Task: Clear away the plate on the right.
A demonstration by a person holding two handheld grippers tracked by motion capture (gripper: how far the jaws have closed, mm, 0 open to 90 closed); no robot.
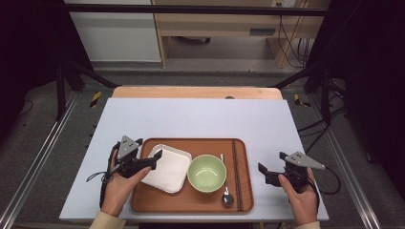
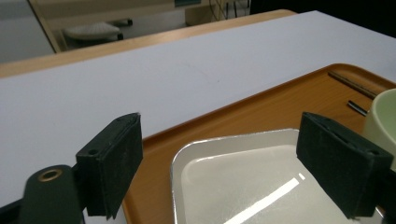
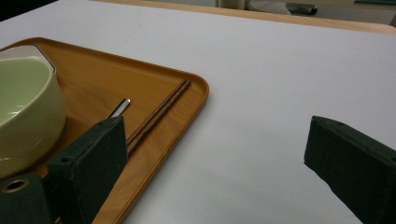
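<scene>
A brown wooden tray (image 1: 200,200) lies on the white table. On it sit a square white plate (image 1: 168,167) at the left, a pale green bowl (image 1: 206,172) in the middle, a metal spoon (image 1: 226,195) and dark chopsticks (image 1: 236,174) at the right. My left gripper (image 1: 154,160) hovers over the plate's left edge, open, nothing between its jaws; in the left gripper view the plate (image 2: 243,186) lies just below the pads (image 2: 114,168). My right gripper (image 1: 265,172) stands open over bare table right of the tray, whose rim (image 3: 196,100), bowl (image 3: 25,107) and chopsticks (image 3: 159,114) appear in the right gripper view.
The white table top (image 1: 191,119) is bare beyond the tray, with a wooden strip (image 1: 196,92) along its far edge. Black frame posts (image 1: 59,86) stand at both sides, and cables (image 1: 329,124) lie on the floor at the right.
</scene>
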